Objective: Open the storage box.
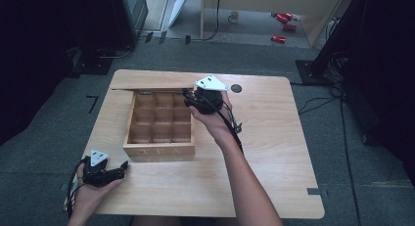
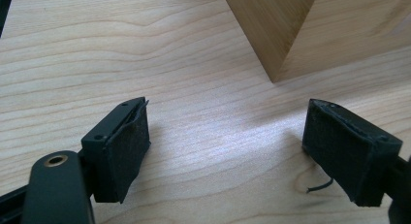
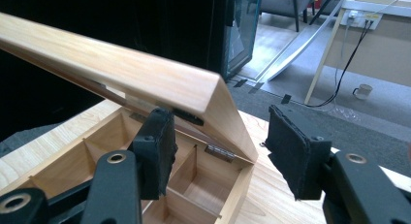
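A wooden tea box [image 1: 159,150] with several empty compartments stands at the table's left-middle, its lid [image 1: 151,81] raised at the back. My right gripper [image 1: 188,98] hovers at the box's back right corner, by the lid's right end. In the right gripper view the lid's end [image 3: 213,95] lies between the open jaws of my right gripper [image 3: 220,151], and neither pad presses on it. My left gripper [image 1: 125,167] rests near the front left table edge, open and holding nothing. In the left gripper view my left gripper [image 2: 225,141] faces a corner of the box [image 2: 271,35] across bare wood.
The light wooden table [image 1: 274,152] has a small dark round hole [image 1: 236,88] behind the right hand. On the floor beyond are red cans [image 1: 284,20], a mug [image 1: 234,15] and cables [image 1: 318,101]. Dark furniture stands at the far left.
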`<state>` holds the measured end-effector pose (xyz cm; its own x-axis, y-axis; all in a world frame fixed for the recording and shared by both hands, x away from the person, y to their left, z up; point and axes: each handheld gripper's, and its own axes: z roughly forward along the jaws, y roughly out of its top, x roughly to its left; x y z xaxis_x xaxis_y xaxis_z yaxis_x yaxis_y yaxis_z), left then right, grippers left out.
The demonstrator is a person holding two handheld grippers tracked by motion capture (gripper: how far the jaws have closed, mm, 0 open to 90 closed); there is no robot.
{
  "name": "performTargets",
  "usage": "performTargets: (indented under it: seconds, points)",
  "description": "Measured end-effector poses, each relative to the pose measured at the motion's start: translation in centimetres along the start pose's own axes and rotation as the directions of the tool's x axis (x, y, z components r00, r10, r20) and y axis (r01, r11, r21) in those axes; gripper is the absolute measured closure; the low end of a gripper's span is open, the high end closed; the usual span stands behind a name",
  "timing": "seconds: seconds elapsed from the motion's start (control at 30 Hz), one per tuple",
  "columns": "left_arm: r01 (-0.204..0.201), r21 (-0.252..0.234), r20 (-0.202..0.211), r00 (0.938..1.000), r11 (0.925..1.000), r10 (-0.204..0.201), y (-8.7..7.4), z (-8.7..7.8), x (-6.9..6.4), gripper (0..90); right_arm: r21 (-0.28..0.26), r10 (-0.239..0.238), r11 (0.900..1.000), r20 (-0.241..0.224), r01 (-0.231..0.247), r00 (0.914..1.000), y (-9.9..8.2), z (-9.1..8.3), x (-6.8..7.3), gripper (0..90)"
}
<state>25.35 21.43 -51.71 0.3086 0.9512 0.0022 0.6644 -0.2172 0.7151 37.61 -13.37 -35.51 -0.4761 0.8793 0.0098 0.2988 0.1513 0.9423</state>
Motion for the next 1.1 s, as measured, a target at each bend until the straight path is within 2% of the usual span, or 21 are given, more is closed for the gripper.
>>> performTargets:
  seconds: [0.13, 0.27, 0.5, 0.63, 0.83, 0.9, 1.1]
  points:
    - [0.003, 0.001, 0.003, 1.0, 1.0, -0.003, 0.0, 0.0, 0.0, 17.9, -0.009, 0.0, 1.0, -0.003, 0.0, 1.0, 0.2, 0.9, -0.3, 45.3]
    - [0.003, 0.001, 0.003, 1.0, 1.0, -0.003, 0.0, 0.0, 0.0, 18.0, -0.029, 0.008, 0.9995, -0.042, -0.009, 0.9991, 0.4, 1.9, -1.0, 45.5]
    - [0.001, 0.003, 0.006, 1.0, 1.0, -0.001, 0.0, 0.0, 0.1, 18.0, -0.042, -0.008, 0.9991, -0.076, 0.005, 0.9971, 0.7, 3.3, -1.7, 48.6]
    - [-0.001, 0.003, 0.007, 1.0, 1.0, 0.001, 0.0, 0.0, 0.1, 18.2, -0.055, 0.007, 0.9984, -0.108, -0.013, 0.9941, 0.7, 3.9, -2.4, 49.3]
    - [0.003, -0.003, 0.015, 0.9999, 1.0, -0.003, 0.0, 0.0, 0.0, 18.4, -0.038, -0.024, 0.9991, -0.123, 0.019, 0.9921, 0.6, 5.3, -3.0, 49.6]
    - [0.002, -0.002, 0.016, 0.9999, 1.0, -0.002, 0.0, 0.0, 0.0, 18.4, -0.042, -0.02, 0.999, -0.121, 0.015, 0.9925, 0.5, 5.8, -3.2, 49.6]
    - [0.001, -0.002, 0.021, 0.9998, 1.0, -0.001, 0.0, 0.0, 0.1, 18.4, -0.061, 0.036, 0.9971, -0.136, -0.045, 0.9901, 0.4, 6.9, -4.0, 50.9]
